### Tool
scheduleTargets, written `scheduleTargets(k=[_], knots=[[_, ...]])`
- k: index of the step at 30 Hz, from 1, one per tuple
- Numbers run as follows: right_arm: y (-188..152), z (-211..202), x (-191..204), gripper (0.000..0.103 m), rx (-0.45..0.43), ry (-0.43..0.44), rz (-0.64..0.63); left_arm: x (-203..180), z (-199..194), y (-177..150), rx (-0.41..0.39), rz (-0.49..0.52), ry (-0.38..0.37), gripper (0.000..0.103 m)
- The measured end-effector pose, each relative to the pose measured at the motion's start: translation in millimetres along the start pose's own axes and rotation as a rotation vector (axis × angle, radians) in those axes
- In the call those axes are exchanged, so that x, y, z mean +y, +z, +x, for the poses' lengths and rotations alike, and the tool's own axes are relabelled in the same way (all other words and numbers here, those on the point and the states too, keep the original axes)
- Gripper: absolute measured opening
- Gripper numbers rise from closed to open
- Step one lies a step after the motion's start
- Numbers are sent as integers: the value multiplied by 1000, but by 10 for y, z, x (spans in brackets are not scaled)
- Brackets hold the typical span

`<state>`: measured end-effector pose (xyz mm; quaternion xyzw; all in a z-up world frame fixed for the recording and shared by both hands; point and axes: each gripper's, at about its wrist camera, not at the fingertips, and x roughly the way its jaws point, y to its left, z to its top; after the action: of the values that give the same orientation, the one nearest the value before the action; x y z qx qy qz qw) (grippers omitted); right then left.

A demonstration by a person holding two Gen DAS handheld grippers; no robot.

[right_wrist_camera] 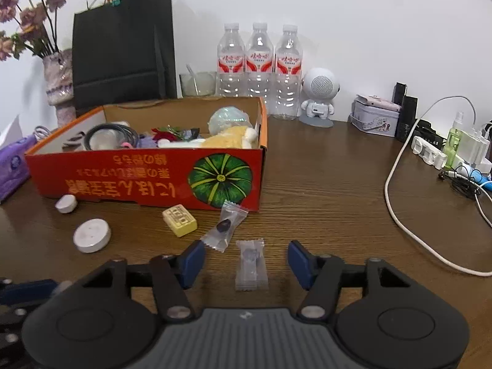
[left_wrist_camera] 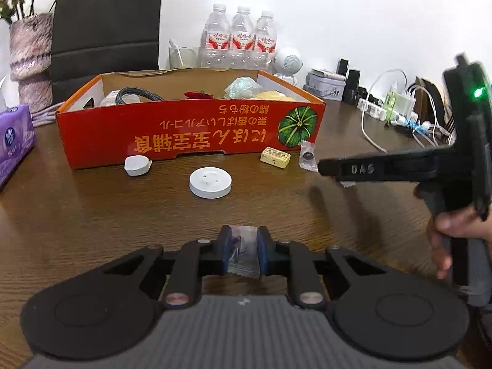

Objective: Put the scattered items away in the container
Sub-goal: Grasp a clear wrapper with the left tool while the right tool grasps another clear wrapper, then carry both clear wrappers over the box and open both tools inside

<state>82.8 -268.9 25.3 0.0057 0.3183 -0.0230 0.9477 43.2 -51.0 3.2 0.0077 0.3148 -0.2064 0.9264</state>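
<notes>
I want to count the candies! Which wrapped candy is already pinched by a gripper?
The wrapped candy squeezed in the left gripper. The candy between the right gripper's open pads lies untouched; the dark-centred candy lies near the box.

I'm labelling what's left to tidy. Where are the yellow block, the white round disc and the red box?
yellow block [right_wrist_camera: 179, 220]: right wrist view, on its top face.
white round disc [left_wrist_camera: 210, 182]: left wrist view, centre of its top.
red box [right_wrist_camera: 123, 181]: right wrist view, on its printed front wall.
</notes>
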Motion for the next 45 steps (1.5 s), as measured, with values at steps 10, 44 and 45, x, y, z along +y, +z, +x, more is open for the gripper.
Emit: scheduleTargets(k=[10,44,45], knots=[[-91,-7,61,17,-10,70,0,79,-49,22,-43,-69,38,18],[-562,-1565,435,17,-322,302,-15,-158,-1158,-16,-333,-85,182,17],[-447,-1524,429,17,-329,304,-21,-113,-1096,111,-338,-80,169,17]])
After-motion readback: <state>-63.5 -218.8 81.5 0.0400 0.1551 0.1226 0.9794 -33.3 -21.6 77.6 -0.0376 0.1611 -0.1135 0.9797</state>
